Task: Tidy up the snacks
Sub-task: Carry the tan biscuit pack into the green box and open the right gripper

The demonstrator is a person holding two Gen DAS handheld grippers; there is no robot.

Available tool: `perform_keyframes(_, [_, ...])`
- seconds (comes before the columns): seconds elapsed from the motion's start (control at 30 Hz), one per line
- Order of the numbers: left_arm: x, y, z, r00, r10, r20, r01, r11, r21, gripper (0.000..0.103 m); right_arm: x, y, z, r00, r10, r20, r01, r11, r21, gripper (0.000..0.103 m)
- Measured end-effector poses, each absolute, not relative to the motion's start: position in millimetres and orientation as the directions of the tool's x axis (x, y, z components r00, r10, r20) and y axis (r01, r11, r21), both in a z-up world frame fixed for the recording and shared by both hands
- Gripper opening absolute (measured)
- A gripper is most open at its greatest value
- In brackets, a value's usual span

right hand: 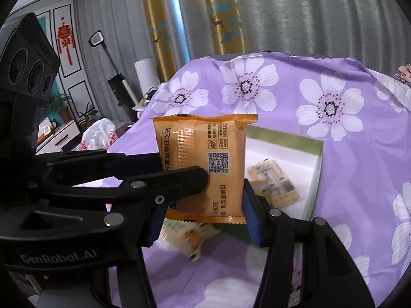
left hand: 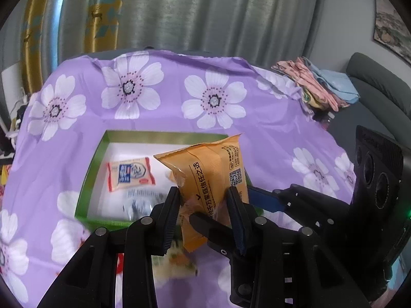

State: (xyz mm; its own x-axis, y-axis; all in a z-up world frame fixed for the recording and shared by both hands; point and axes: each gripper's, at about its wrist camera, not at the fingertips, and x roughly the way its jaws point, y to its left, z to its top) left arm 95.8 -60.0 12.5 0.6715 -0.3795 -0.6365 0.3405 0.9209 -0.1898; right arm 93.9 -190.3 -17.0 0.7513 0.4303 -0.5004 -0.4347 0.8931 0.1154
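An orange snack packet (left hand: 210,177) is held upright in the air, just in front of a green-walled box (left hand: 90,177). Both grippers clamp it. My left gripper (left hand: 203,200) is shut on its lower part, one finger on each face. My right gripper (right hand: 203,202) is shut on the same packet (right hand: 203,154), and its fingers cross in from the right in the left wrist view. The box (right hand: 317,177) holds a red-and-white packet (left hand: 131,174) and a yellow packet (right hand: 274,182). A pale green packet (right hand: 187,236) lies blurred on the cloth under the grippers.
A purple cloth with white flowers (left hand: 210,100) covers the table. Folded cloths (left hand: 321,84) lie at its far right corner beside a grey sofa (left hand: 377,87). Curtains hang behind. A white plastic bag (right hand: 99,133) and a stick vacuum (right hand: 120,84) stand left of the table.
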Motion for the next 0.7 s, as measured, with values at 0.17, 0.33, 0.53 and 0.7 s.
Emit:
perform_keyframes(0.17, [125,-64,6,0.644,-0.390,-0.658,0.336,0.917,-0.215,0.038,123,-198,-20,0.743,0.420,-0.521,-0.417,0.899,0.130,0.054])
perform_keyframes(0.33, [151,-66,-11,0.602,-0.397,-0.693,0.318,0.915,-0.248,0.038,147,-200,-31,0.723,0.400,-0.564,-0.397,0.908,0.135,0.054])
perform_keyframes(0.53, [171,-64,-34,0.546,-0.405,-0.734,0.286,0.913,-0.291,0.038,166,-198,-49,0.693,0.365,-0.621,-0.373,0.919,0.125,0.055])
perform_keyframes(0.7, [171,-61,-39,0.548,-0.389,-0.740,0.269,0.920,-0.285,0.038,171,-193,-54,0.693,0.337,-0.637,-0.359,0.928,0.100,0.057])
